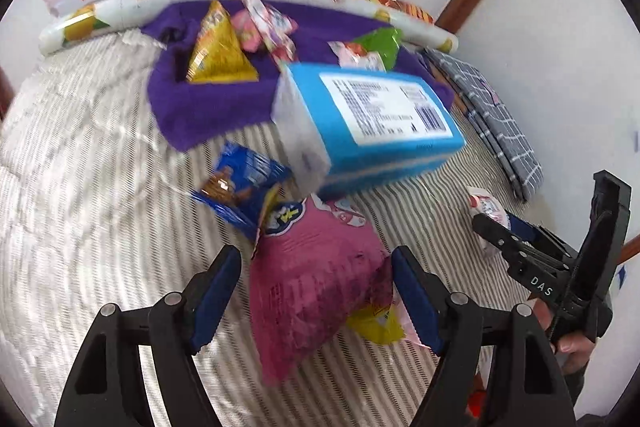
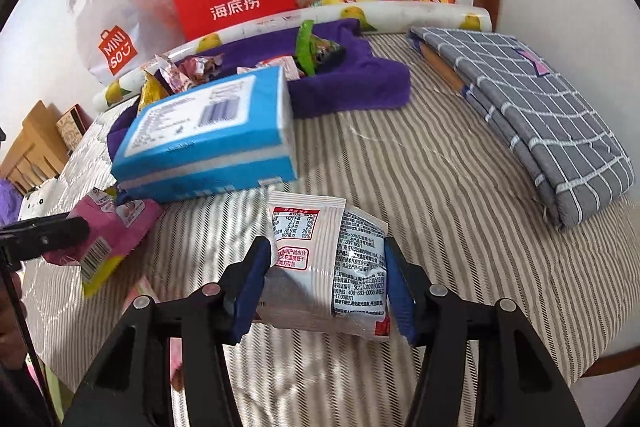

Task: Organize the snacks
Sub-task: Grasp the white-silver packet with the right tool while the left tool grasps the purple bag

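Snacks: your right gripper [image 2: 326, 291] is clamped on the white crinkly printed-foil packet [image 2: 340, 259], while the puffy pink plastic snack bag [image 1: 316, 283] sits between the spread jaws of your left gripper [image 1: 316, 295]. Centre those pads on the bag's middle and squeeze gently, clear of the blue cardboard box [image 1: 372, 123] beyond

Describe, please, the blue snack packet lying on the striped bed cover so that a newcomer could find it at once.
Start at the big light-blue tissue pack in the middle of the striped bed cover. Beside its white end lies the blue snack packet, next to the pink bag. It alone is dark blue with a brown biscuit picture.
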A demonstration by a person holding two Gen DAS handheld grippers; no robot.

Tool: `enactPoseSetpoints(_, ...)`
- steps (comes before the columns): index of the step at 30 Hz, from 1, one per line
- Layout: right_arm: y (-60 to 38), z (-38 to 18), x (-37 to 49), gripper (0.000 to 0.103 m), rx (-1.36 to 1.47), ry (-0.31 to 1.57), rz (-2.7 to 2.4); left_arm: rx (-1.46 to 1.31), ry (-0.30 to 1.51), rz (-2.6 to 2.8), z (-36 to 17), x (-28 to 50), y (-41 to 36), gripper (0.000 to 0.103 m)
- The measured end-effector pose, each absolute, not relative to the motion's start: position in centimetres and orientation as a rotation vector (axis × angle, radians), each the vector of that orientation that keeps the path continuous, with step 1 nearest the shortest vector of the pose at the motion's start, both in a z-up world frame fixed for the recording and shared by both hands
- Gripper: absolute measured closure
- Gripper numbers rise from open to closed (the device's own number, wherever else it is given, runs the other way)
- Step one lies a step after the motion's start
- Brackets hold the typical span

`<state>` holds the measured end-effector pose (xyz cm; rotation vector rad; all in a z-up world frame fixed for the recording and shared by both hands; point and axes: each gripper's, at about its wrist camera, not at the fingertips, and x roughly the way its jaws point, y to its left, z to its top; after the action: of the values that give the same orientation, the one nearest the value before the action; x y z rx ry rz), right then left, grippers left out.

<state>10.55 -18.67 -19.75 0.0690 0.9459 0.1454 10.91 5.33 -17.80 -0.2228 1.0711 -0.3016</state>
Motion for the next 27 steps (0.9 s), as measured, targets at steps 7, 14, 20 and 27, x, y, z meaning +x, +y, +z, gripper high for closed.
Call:
enactPoseSetpoints(7, -18.7, -20.8, 10.4, 0.047, 0.08, 0.963, 0.169, -0.208, 1.075, -0.263, -18.5, 10.7, 4.9, 0.04)
enactPoseSetpoints(14, -18.7, -20.6, 9.9, 0.047, 0.076, 0.949, 0.184, -0.245, 1.062, -0.267, -17.5, 10.0, 5.9, 0.041)
enactPoseSetpoints(20, -18.2, -19.5, 9.8, 0.047, 0.081, 0.927, 0.204, -0.249, 1.038, -0.283, -15.6, 9.9, 6.1, 0.041)
enactPoseSetpoints(27, -17.4, -16.6, 10.1, 0.047, 0.067, 0.864, 0.228, -0.276, 0.962, -0.333, -12.4, 10.4, 5.6, 0.041)
